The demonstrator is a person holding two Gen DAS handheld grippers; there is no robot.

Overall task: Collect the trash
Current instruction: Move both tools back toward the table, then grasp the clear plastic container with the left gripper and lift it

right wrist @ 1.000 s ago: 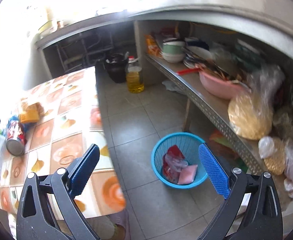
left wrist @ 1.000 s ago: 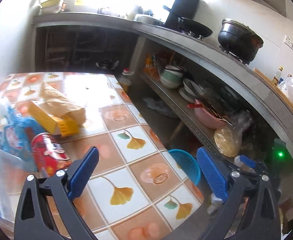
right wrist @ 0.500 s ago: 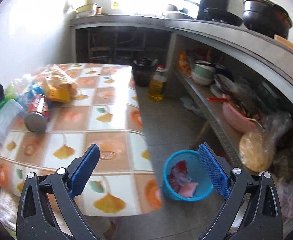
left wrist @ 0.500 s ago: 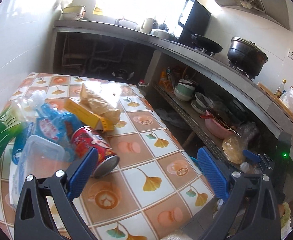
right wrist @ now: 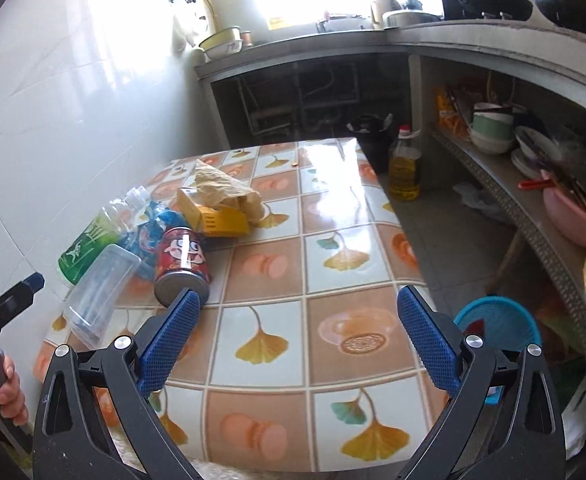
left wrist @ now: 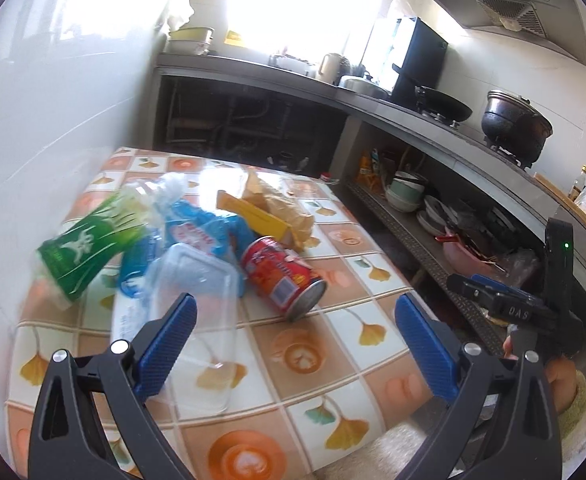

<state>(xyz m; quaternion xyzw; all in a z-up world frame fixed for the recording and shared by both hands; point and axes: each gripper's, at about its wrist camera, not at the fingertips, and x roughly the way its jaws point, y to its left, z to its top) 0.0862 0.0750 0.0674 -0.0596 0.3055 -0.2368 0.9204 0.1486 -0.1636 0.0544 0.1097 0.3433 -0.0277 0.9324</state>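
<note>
Evidently both tongs, left (left wrist: pixel 296 340) and right (right wrist: pixel 299 332), gape wide and empty over the table (right wrist: pixel 333 272) to approach the red can (right wrist: pixel 181 264), probably bound for the blue basket (right wrist: pixel 501 324).

Your glossy tile-patterned bench (right wrist: pixel 333 216) carries a shiny red metal can (right wrist: pixel 181 266), a clear plastic tub (right wrist: pixel 97 290) and crumpled brown paper (right wrist: pixel 229 190).
</note>
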